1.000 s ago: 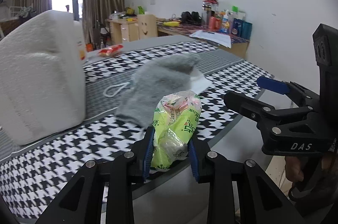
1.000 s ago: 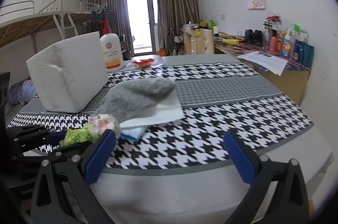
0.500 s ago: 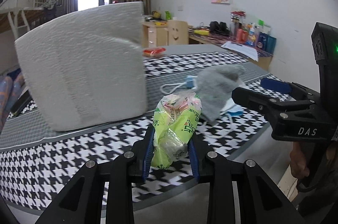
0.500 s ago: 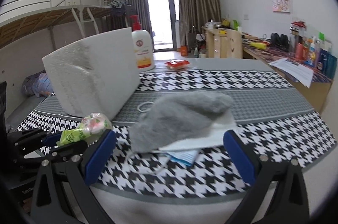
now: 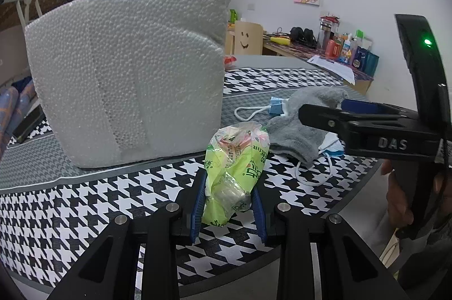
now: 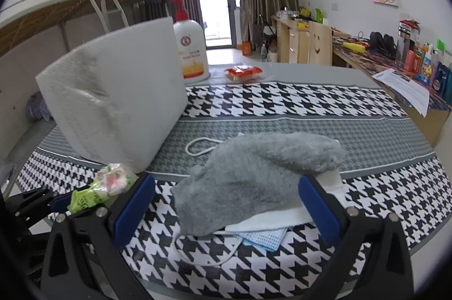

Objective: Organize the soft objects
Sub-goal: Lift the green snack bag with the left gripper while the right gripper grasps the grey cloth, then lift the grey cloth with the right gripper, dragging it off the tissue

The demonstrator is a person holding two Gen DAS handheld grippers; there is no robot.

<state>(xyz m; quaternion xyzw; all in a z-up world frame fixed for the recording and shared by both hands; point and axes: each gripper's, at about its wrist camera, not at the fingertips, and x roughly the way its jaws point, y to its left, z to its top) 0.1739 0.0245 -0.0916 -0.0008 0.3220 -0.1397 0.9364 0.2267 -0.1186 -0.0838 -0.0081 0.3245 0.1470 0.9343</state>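
A: Lime-green crinkly plastic, that's what the left gripper (image 5: 228, 204) has: a small tissue packet (image 5: 236, 172) pinched between its blue pads, held above the near edge of the black-and-white houndstooth tablecloth (image 5: 84, 204).

B: Same grip as a second ago?

A: Yes, the jaws haven't shifted on it. What has changed is the view: the big white styrofoam block (image 5: 132, 68) was off to the left a second ago and now fills the middle, just beyond the packet. So the packet has been carried sideways along the table edge toward the block.

B: And the other hand?

A: The right gripper (image 6: 226, 204) has its jaws spread wide with nothing between the pads. A second ago the grey fuzzy sock (image 6: 254, 181) lay up and to the left of it; now the sock sits framed between its two fingers, lying on a white cloth (image 6: 271, 220) and a blue face mask (image 6: 262, 239) with its white ear loop (image 6: 203, 143) trailing out.

B: What does that mean for the tidying?

A: I'd say one soft item is in hand and on its way, and the sock looks lined up as the next pick. The pile itself hasn't been touched, and I can't see where things are meant to go.
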